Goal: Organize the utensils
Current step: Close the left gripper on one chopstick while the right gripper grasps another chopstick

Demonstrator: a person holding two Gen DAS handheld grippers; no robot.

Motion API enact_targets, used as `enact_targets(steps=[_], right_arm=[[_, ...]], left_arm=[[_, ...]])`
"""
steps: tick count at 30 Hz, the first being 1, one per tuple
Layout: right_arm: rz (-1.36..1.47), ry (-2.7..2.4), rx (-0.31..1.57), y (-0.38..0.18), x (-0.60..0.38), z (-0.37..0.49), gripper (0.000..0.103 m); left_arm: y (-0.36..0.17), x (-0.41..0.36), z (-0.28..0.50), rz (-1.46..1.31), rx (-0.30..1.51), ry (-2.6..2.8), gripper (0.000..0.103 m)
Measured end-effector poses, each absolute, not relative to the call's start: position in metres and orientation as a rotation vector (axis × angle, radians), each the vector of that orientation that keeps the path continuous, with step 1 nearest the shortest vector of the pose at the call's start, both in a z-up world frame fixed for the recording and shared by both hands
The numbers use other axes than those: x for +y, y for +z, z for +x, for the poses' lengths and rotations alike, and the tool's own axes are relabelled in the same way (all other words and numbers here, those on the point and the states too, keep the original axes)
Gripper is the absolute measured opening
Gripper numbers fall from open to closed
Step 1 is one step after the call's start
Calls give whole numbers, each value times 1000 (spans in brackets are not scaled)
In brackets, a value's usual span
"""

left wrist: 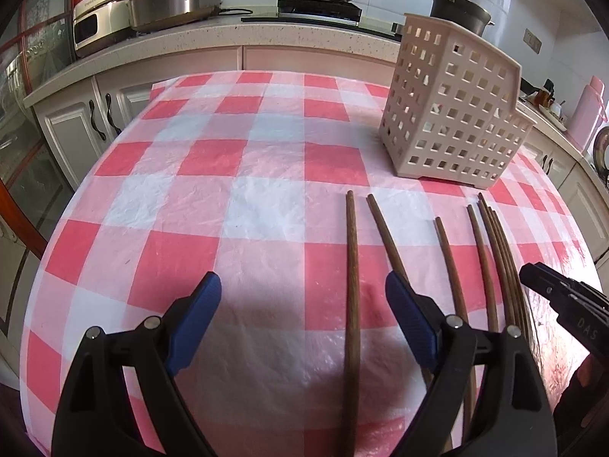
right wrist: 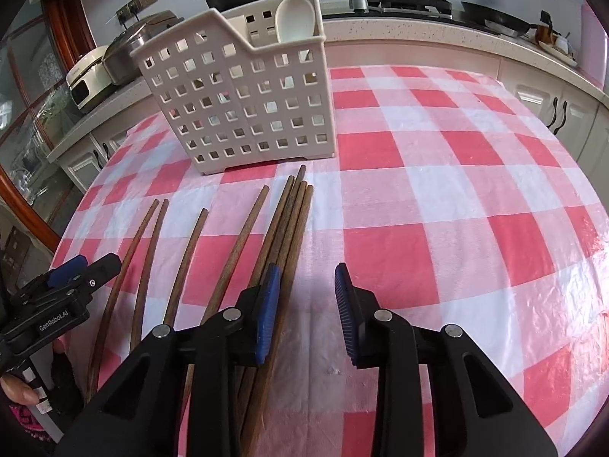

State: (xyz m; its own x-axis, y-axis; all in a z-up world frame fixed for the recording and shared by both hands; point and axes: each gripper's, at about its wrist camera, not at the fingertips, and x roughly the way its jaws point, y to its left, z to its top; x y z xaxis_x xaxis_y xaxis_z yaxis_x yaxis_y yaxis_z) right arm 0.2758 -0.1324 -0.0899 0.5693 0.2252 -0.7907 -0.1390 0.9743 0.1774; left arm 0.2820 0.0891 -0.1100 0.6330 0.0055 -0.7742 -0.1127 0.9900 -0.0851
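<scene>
chopsticks on the worktop, both claws released

a beige caddy [right wrist: 243, 99] with square holes stands upright on the checked cloth [right wrist: 437, 190] of the worktop. in its back compartment a white spoon [right wrist: 295, 19] stands, bowl up; the front compartment cannot be seen into.

brown chopsticks [right wrist: 281, 228] lie flat on the cloth just before the caddy, tips toward it. four of them lie close together as a bundle; four more lie apart on the left side of the bundle.

the right claw [right wrist: 306, 312] is released and holds nothing. its left pad [right wrist: 268, 312] is over the bundle; the gap between the pads is over bare cloth just right of the bundle.

the left claw [left wrist: 304, 323] is released wide and holds nothing. one chopstick [left wrist: 352, 304] lies between its pads, nearer the right pad [left wrist: 409, 320], and the next one passes under that pad.
</scene>
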Motion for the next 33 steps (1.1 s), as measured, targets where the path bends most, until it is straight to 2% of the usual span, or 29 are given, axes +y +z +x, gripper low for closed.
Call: enact_targets(steps=[13,17,20,28,30,32,33], right_arm=[[-8,153,952,-94,-118,287,27],[-34,145,949,-95,-115,294,27],[-34,148,947,-95,-117,298,24],[0,176,944,-95,-133,299,12],[1,181,942,-95,-136,298,6],[6,193,944,-95,-141,298,5],[7,197,944,-95,-142,297,5]], left_arm=[[-119,84,299,-86,926,77,86],[-122,80,303,-58,947,72,96],[-125,76,307,-32,969,77,99],[-125,78,317,-47,999,106,99],[-122,75,316,-41,977,101,87],[-118,68,315,-24,956,82,50],[-116,64,316,-15,951,72,40]])
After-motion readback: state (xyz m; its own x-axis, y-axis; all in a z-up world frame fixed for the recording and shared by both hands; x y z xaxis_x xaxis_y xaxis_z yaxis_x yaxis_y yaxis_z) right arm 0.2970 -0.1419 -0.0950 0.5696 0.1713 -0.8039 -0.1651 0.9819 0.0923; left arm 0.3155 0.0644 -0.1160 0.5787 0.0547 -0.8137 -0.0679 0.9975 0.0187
